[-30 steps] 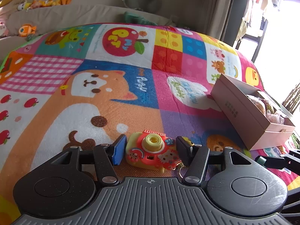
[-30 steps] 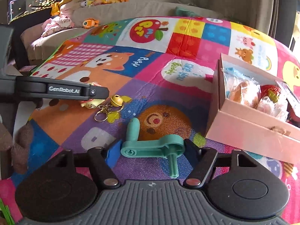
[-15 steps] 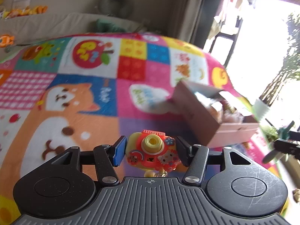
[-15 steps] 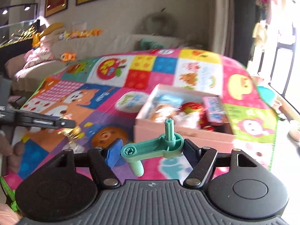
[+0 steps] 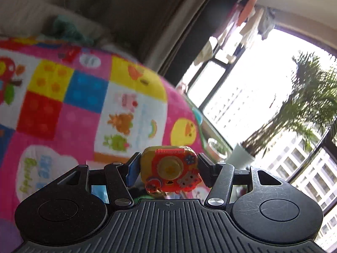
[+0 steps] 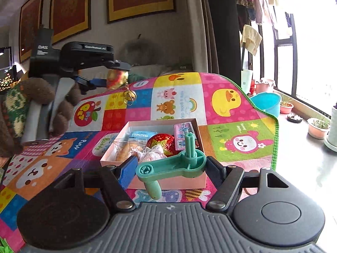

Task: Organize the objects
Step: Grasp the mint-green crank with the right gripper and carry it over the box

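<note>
My left gripper (image 5: pixel 168 171) is shut on a small red and yellow toy camera (image 5: pixel 170 171) and holds it high in the air above the play mat (image 5: pixel 69 105). It also shows in the right wrist view (image 6: pixel 118 79), with a keychain bell hanging below. My right gripper (image 6: pixel 170 168) is shut on a green plastic crank handle (image 6: pixel 174 165) and holds it just in front of the open pink box (image 6: pixel 160 147), which holds several wrapped items.
The colourful mat (image 6: pixel 231 116) ends at a green edge on the right. Beyond it are a blue basin (image 6: pixel 266 104) and plant pots (image 6: pixel 318 126) by the window. A sofa with a grey cushion (image 6: pixel 143 50) stands behind.
Both grippers have lifted their objects off the mat. The left one rose high and swung right toward the window. The right one moved up and toward the pink box.
</note>
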Demonstrator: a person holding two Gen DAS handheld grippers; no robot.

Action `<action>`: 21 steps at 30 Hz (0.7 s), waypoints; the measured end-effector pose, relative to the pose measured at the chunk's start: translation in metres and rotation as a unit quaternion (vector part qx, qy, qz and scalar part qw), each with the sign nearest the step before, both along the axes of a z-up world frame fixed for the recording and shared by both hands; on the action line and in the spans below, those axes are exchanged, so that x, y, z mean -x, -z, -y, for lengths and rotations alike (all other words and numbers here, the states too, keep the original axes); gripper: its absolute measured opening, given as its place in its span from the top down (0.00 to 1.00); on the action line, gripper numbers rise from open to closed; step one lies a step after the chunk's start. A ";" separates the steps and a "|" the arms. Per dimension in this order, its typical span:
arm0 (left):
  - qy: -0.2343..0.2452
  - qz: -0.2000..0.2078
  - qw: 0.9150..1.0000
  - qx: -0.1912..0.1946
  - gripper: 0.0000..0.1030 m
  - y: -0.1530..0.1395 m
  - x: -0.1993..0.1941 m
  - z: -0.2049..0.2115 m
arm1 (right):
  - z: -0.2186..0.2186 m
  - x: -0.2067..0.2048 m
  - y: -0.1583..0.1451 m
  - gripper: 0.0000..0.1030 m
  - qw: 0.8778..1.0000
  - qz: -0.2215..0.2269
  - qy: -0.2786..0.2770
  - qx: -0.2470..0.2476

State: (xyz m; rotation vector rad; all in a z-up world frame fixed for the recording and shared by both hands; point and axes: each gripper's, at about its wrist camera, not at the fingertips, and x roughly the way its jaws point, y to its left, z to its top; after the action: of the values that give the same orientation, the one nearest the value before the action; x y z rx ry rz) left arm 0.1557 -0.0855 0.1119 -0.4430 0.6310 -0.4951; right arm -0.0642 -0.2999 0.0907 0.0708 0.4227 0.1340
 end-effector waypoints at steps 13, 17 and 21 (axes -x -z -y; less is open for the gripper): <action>-0.012 0.082 0.997 -0.012 0.42 0.007 0.043 -0.053 | 0.014 -0.033 -0.011 0.31 0.999 -0.023 0.010 -0.039; 0.016 0.075 0.996 -0.046 0.42 0.023 0.088 -0.078 | 0.020 -0.065 -0.037 0.31 0.996 -0.027 -0.010 -0.090; 0.031 0.042 0.996 -0.069 0.42 0.052 0.117 -0.094 | 0.015 -0.110 -0.060 0.31 0.988 -0.051 -0.029 -0.144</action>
State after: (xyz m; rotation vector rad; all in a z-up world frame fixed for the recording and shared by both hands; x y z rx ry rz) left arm 0.0390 0.0090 0.0596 -0.2718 0.5946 -0.5224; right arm 0.0458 -0.3153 0.1502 0.3520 0.5057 0.2501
